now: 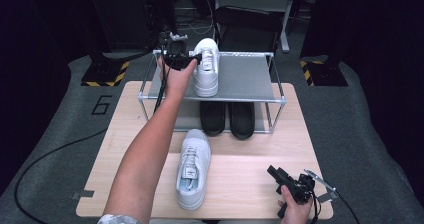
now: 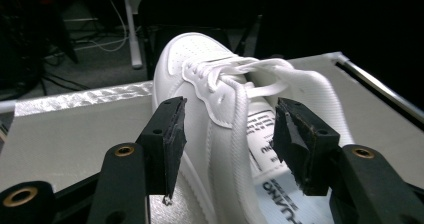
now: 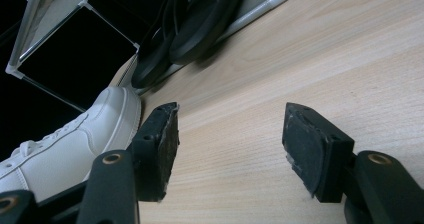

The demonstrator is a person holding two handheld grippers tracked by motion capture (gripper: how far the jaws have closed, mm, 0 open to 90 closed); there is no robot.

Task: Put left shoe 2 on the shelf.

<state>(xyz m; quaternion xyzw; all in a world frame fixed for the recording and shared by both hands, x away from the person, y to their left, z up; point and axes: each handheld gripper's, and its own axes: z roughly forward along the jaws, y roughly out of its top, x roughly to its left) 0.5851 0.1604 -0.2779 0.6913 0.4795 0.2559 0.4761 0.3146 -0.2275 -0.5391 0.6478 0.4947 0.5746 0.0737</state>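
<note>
The white lace-up leather sneaker (image 1: 206, 66) stands on the grey metal rack's top shelf (image 1: 250, 76) near its left edge, its heel cut off in the left gripper view. The left gripper (image 2: 227, 134), on an outstretched forearm, straddles it with jaws apart, pads clear of it. The right gripper (image 1: 280, 176) rests at the pale wooden table's (image 1: 240, 184) near right corner, jaws apart and empty.

A pair of black shoes (image 1: 227, 118) sits on the rack's lower shelf (image 1: 187, 116).
</note>
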